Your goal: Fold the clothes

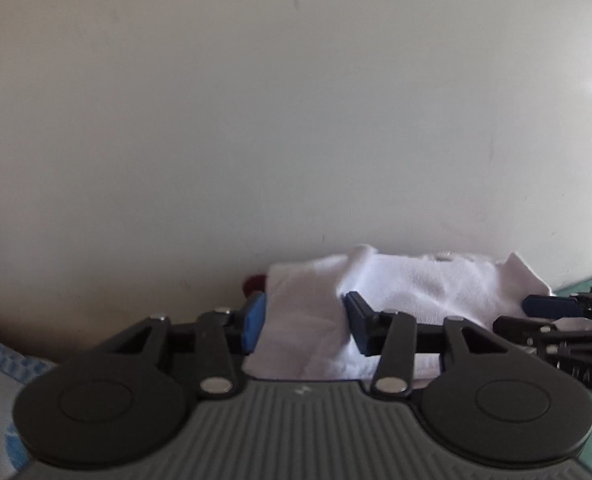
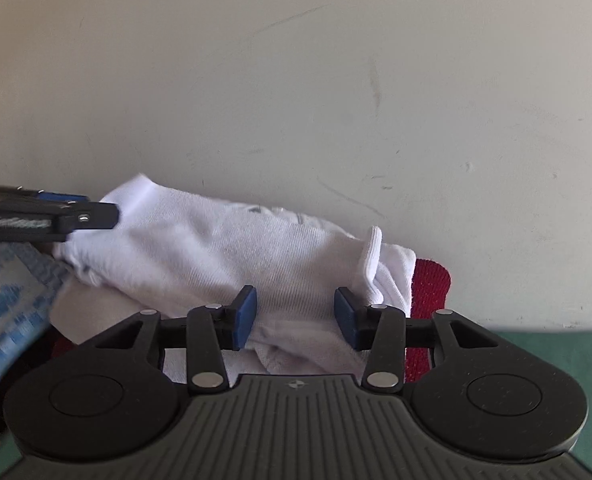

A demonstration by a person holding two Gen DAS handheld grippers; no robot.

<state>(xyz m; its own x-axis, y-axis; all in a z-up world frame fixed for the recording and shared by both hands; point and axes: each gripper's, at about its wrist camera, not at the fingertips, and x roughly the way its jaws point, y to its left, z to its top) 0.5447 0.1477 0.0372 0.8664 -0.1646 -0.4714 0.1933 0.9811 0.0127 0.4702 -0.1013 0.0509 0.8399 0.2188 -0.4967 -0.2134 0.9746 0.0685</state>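
Both grippers sit at a white garment (image 2: 223, 256) lying against the wall (image 2: 296, 80) at the back edge of the green-covered table (image 2: 536, 356). The left gripper (image 1: 302, 320) has its blue pads half spread with a fold of the white cloth running between them; whether they pinch it I cannot tell. The right gripper (image 2: 293, 316) is likewise half spread over the cloth's near edge, its hold also unclear. A red cloth (image 2: 430, 288) lies under the garment, and a blue patterned cloth (image 2: 11, 304) is at the left. To fold well, I judge both pads should bite one layer only, keep level, and carry the edge evenly so it lands square.
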